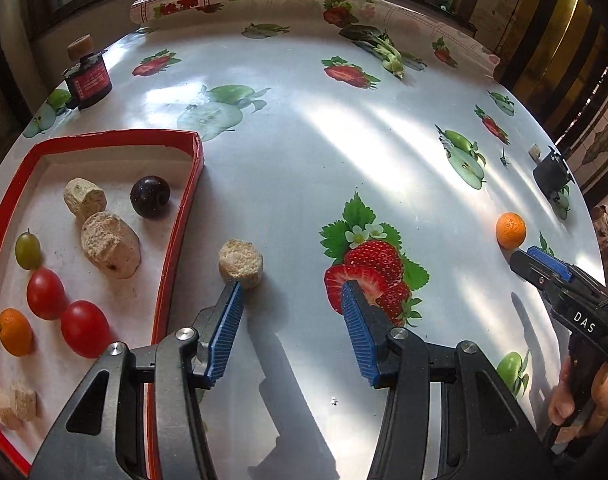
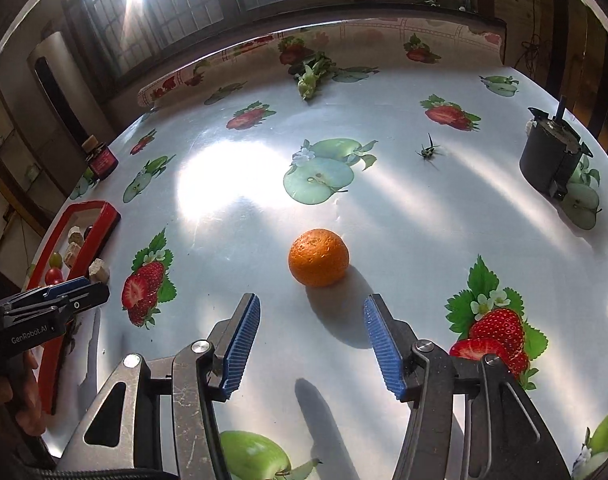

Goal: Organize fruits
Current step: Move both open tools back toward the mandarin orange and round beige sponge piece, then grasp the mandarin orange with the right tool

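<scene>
Left wrist view shows you a glossy tablecloth [image 1: 304, 152] printed with strawberries and green apples, windows behind its far edge. Your landmark is the red tray [image 1: 180, 216]: inside it lie two red tomatoes [image 1: 46, 294], one green grape [image 1: 27, 250], one dark plum [image 1: 150, 196], one small orange [image 1: 15, 332] and beige chunks, some cut off at the frame edge. One more beige chunk [image 1: 241, 263] sits just outside the tray. Your left gripper [image 1: 292, 300] is released, nothing between its pads. Well away from the tray, a loose orange [image 2: 318, 257] rests just ahead of your right gripper [image 2: 312, 312], also unclenched and empty. A black pot [image 2: 552, 160] stands farthest from the tray; its contents are hard to make out.
</scene>
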